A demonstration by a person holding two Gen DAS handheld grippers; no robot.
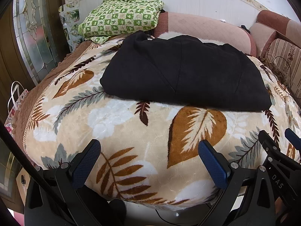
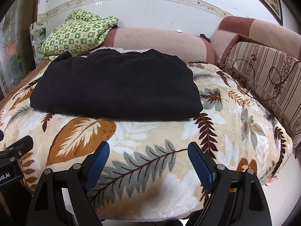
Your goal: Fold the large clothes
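The black garment [image 1: 184, 75] lies folded toward the far edge of the leaf-print blanket [image 1: 131, 124], long axis running left to right, straight ahead of both grippers. The left gripper [image 1: 149, 160] and right gripper [image 2: 148, 162] hover over the blanket's near edge, spread wide and empty, about equally distant.

A plush cream blanket with brown and grey leaf print [image 1: 116, 124] covers the sofa seat; a folded black garment [image 1: 184, 75] lies flat on it.
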